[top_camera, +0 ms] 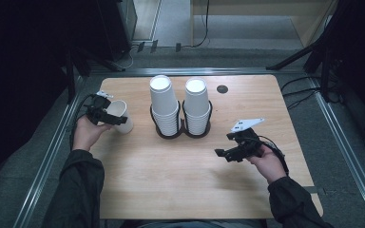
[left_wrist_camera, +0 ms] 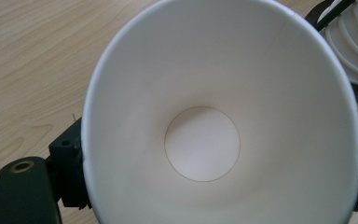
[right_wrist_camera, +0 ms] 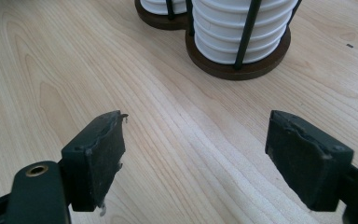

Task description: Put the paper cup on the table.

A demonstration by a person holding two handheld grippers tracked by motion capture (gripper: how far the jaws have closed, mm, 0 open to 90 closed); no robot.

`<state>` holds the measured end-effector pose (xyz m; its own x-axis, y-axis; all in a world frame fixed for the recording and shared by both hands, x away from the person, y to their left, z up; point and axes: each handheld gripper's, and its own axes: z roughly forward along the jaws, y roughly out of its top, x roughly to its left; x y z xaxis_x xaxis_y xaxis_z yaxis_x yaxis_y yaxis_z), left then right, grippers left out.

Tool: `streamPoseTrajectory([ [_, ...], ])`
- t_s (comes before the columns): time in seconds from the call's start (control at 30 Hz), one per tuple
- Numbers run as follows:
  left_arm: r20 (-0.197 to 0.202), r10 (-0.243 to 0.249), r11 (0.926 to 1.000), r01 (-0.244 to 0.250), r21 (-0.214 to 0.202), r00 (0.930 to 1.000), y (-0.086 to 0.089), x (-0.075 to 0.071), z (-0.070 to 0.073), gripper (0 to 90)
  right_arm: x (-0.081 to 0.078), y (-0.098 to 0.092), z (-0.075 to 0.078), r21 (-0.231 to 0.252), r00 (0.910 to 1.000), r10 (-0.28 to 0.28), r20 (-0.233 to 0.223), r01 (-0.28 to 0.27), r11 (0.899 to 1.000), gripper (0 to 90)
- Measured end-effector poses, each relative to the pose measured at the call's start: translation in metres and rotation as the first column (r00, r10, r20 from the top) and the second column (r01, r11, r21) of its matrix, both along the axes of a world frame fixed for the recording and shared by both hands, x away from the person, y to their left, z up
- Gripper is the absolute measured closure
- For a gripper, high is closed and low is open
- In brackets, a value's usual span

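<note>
Wooden table (top_camera: 180, 166): left gripper (top_camera: 105, 115) clasps paper cup (top_camera: 120, 115) beside stacked cups (top_camera: 164, 107); right gripper (top_camera: 229, 153) gapes empty.

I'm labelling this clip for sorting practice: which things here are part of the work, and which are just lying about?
In the job:
- single paper cup, between the left tool's jaws
- two cup stacks in their black holder
- right tool, open, empty

Lying about:
- dark round spot in the table
</note>
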<state>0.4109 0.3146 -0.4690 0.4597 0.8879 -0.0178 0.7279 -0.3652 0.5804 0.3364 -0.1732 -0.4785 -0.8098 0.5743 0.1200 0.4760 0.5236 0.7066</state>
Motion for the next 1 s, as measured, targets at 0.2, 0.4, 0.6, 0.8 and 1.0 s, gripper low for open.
streamPoseTrajectory([
  [0.2,0.007,-0.005,1.0000,0.005,-0.003,1.0000,0.0006,-0.0016,-0.0016,9.7,0.0001,0.0012,0.0004,-0.001,1.0000,0.008,0.005,-0.008,1.000,19.8],
  [0.4,-0.006,0.023,0.9994,-0.023,-0.025,0.9997,0.0041,-0.0022,-0.0018,8.1,0.0008,0.0012,0.0010,-0.002,0.9999,0.009,0.005,-0.009,1.000,19.8],
  [0.6,-0.010,0.016,0.9993,-0.017,-0.034,0.9998,0.0038,-0.0026,-0.0020,7.5,0.0006,0.0016,0.0008,-0.007,0.9999,0.015,0.007,-0.015,1.000,19.8],
  [0.8,-0.002,0.020,0.9986,-0.021,-0.049,0.9998,0.0029,-0.0020,-0.0004,0.9,0.0007,0.0005,0.0014,-0.001,1.0000,0.007,0.005,-0.007,1.000,19.8],
  [1.0,0.016,0.023,0.9990,-0.022,-0.038,0.9996,0.0028,-0.0041,0.0057,0.6,0.0007,0.0002,0.0015,0.000,0.9999,0.010,0.003,-0.010,1.000,19.8],
])
